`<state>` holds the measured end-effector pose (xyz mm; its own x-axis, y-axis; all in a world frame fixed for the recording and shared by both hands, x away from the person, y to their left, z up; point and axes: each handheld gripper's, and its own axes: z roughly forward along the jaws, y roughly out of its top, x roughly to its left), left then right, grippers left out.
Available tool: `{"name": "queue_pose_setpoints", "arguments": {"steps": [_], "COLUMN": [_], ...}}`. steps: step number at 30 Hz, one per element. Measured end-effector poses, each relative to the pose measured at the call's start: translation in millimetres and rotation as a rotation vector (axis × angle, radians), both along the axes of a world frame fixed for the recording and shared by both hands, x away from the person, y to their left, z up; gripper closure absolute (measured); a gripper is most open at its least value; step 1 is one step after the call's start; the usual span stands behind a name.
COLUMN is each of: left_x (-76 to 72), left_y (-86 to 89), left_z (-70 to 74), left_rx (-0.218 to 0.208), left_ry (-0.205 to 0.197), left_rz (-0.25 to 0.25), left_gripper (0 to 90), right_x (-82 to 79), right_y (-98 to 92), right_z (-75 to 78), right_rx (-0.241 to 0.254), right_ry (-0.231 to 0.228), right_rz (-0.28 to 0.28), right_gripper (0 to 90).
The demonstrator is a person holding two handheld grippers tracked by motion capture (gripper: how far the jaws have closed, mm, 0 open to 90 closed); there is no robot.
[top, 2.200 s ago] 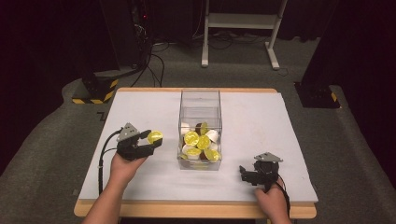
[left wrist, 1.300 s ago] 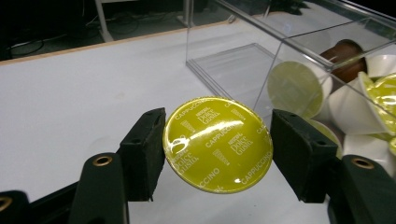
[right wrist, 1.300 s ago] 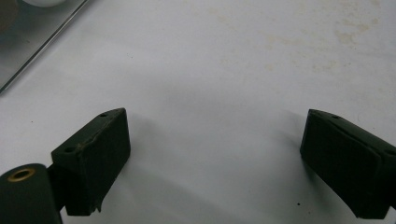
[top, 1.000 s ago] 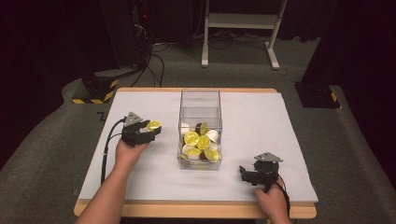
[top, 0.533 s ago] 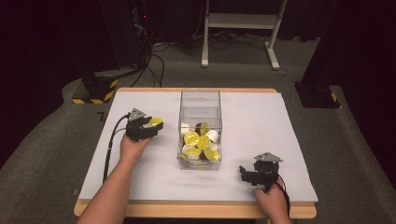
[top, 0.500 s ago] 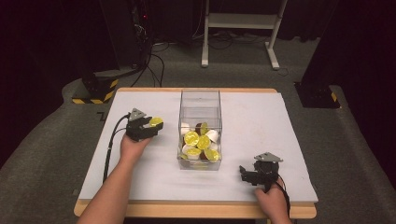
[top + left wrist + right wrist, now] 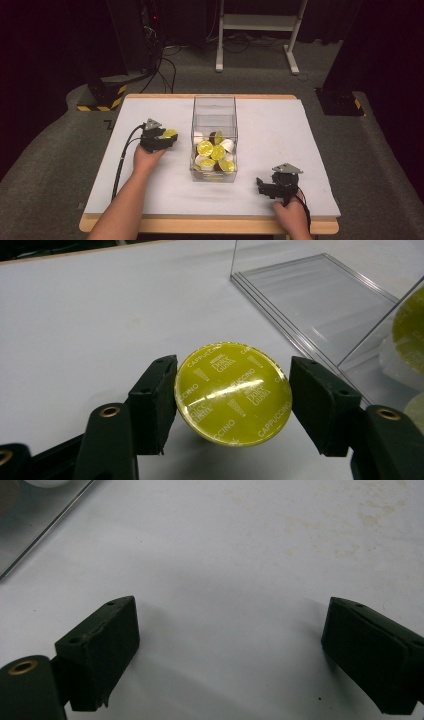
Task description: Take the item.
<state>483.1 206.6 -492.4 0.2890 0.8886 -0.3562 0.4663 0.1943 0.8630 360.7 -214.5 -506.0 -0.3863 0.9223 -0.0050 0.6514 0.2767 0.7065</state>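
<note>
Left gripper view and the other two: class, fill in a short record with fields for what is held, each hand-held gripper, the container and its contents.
held: yellow-lidded Cappuccino capsule
left hand-held gripper: shut on the capsule, beside the box
right hand-held gripper: open, nothing between its jaws, low over the table
container: clear plastic box, open top
contents: coffee capsules, several with yellow lids

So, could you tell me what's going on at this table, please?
A person works with a hand-held tool in each hand. The left tool is clamped on a yellow foil-topped coffee capsule, held low over the white table, left of the clear plastic box that holds more capsules. The right tool rests near the table's front right, jaws open and empty.
</note>
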Motion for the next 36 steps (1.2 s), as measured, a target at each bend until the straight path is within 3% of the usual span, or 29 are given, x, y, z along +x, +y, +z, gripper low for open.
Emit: {"name": "queue_pose_setpoints", "arguments": {"steps": [7,15,20,26,36], "left_x": [0.8,1.2,0.8,-1.7,-13.3], "left_y": [-3.5,-3.5,-2.2,3.3,10.1], "left_z": [-4.5,-6.2,-5.1,-1.9,4.0], "left_rx": [0.015,0.004,0.034,-0.018,-0.023], "left_ry": [0.009,0.017,0.035,0.046,0.032], "left_rz": [0.000,0.005,0.013,0.022,0.015], "left_gripper": [37.8,37.6,27.1,21.4,22.7], "right_x": [0.0,-0.1,-0.1,-0.1,-0.1], "right_y": [0.0,0.2,0.2,0.2,0.3], "right_z": [0.0,0.0,0.0,0.0,0.0], "right_rx": [0.000,0.001,0.001,0.001,0.000], "right_ry": [0.000,0.001,0.001,0.001,0.001], "right_rz": [0.000,-0.001,-0.001,-0.001,-0.001], "right_gripper": [8.4,8.4,8.4,8.4,8.4]}}
